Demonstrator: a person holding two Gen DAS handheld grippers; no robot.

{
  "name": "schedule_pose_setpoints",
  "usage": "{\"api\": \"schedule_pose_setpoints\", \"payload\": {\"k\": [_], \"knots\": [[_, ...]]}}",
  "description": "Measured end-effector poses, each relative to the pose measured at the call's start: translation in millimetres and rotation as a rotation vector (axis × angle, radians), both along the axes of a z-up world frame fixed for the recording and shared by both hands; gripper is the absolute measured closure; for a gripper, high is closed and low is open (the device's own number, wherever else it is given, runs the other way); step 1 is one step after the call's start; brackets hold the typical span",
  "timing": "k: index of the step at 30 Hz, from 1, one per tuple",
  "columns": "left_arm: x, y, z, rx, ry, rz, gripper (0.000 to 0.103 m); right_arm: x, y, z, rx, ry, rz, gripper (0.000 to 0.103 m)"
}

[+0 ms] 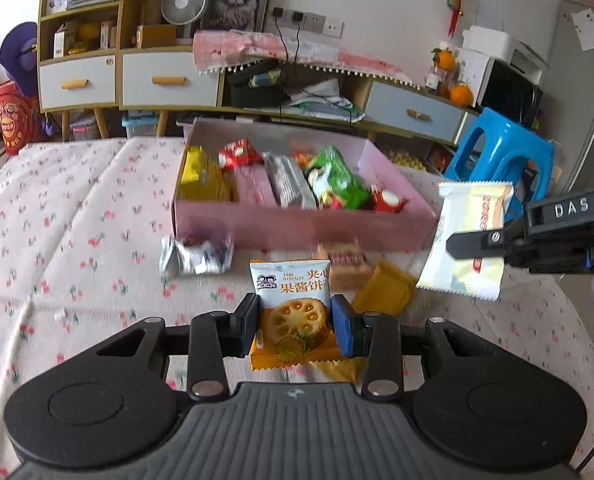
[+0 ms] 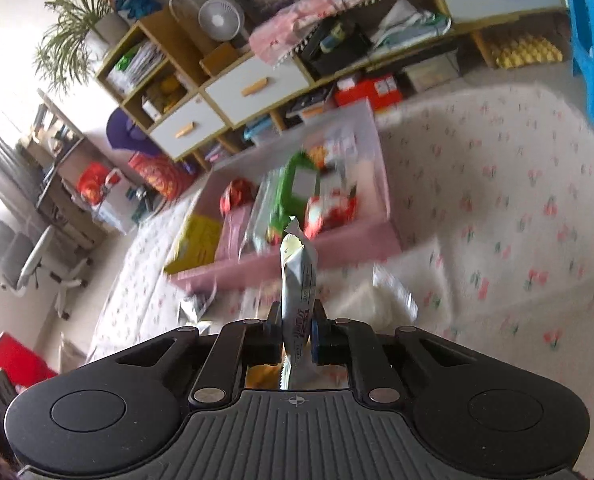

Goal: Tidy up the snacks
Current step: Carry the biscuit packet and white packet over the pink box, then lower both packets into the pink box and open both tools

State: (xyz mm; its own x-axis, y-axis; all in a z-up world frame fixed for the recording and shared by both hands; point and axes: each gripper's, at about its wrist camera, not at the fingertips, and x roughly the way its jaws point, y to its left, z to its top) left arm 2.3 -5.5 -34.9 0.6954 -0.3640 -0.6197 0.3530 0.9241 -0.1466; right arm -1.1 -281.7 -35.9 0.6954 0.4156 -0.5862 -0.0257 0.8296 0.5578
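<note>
My left gripper [image 1: 295, 314] is shut on a white-and-orange jam biscuit packet [image 1: 293, 308], held above the floral cloth in front of the pink box [image 1: 297, 226]. The box holds several snacks: yellow, red, pink, grey and green packs. My right gripper [image 1: 463, 245] comes in from the right, shut on a cream-and-white snack packet [image 1: 467, 236], beside the box's right front corner. In the right wrist view that gripper [image 2: 297, 330] grips the same packet [image 2: 297, 276] edge-on, with the pink box [image 2: 297, 256] just beyond it.
Loose on the cloth before the box lie a silver packet [image 1: 197, 256], a brown biscuit pack [image 1: 347, 266] and a yellow packet [image 1: 385, 290]. A blue plastic stool [image 1: 501, 156] stands at the right. A shelf unit with drawers [image 1: 157, 76] lines the far wall.
</note>
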Motion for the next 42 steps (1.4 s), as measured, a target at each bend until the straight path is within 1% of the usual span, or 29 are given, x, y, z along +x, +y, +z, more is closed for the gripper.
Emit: {"api": "schedule_pose_setpoints", "payload": {"k": [4, 6, 11, 14, 17, 19, 22, 26, 28, 31, 36, 37, 39, 40, 42], "knots": [[20.6, 1.9, 9.4, -0.001, -0.011, 0.005, 0.067, 27.4, -6.5, 13.8, -0.001, -0.015, -0.029, 0.091], [39.8, -0.5, 12.1, 0.012, 0.01, -0.01, 0.067, 43.5, -6.1, 15.4, -0.014, -0.02, -0.043, 0.091], [84.9, -10.5, 13.6, 0.019, 0.003, -0.015, 0.067, 82.6, -4.9, 8.4, -0.038, -0.014, -0.073, 0.091], [105.7, -18.2, 11.2, 0.037, 0.016, -0.01, 0.067, 96.8, -10.2, 0.3, -0.014, -0.016, -0.08, 0.091], [123.5, -24.8, 7.5, 0.049, 0.031, -0.016, 0.067, 109.8, -14.4, -5.6, -0.024, -0.015, -0.085, 0.091], [128.2, -27.9, 5.6, 0.069, 0.036, -0.024, 0.067, 119.0, -18.4, -11.2, -0.013, -0.011, -0.084, 0.091], [134.6, -34.8, 0.3, 0.12, 0.031, -0.032, 0.067, 129.3, -22.6, -18.5, 0.014, -0.011, -0.076, 0.091], [145.4, -35.7, -3.7, 0.18, 0.024, -0.002, 0.067, 140.7, -23.9, -26.4, 0.028, -0.006, -0.054, 0.091], [153.7, -33.9, -4.7, 0.19, 0.033, 0.015, 0.067, 145.3, -21.9, -29.8, 0.026, -0.003, -0.044, 0.091], [161.7, -32.6, -2.7, 0.196, 0.022, 0.028, 0.067, 151.2, -20.2, -33.4, 0.032, -0.002, -0.035, 0.091], [164.4, -39.9, 0.7, 0.234, -0.004, 0.035, 0.067, 156.3, -18.8, -33.6, 0.042, -0.007, -0.03, 0.091], [163.0, -40.9, 2.4, 0.234, -0.012, 0.039, 0.067, 156.5, -18.5, -33.3, 0.043, -0.007, -0.032, 0.091], [164.5, -41.1, 4.5, 0.208, -0.011, 0.04, 0.067, 156.5, -17.1, -32.3, 0.035, -0.007, -0.03, 0.089], [163.5, -41.4, 4.8, 0.198, -0.006, 0.036, 0.067, 156.2, -15.9, -31.3, 0.025, -0.009, -0.028, 0.085], [162.4, -43.5, 4.8, 0.194, -0.004, 0.02, 0.065, 155.1, -14.7, -28.5, 0.004, -0.008, -0.036, 0.084]]}}
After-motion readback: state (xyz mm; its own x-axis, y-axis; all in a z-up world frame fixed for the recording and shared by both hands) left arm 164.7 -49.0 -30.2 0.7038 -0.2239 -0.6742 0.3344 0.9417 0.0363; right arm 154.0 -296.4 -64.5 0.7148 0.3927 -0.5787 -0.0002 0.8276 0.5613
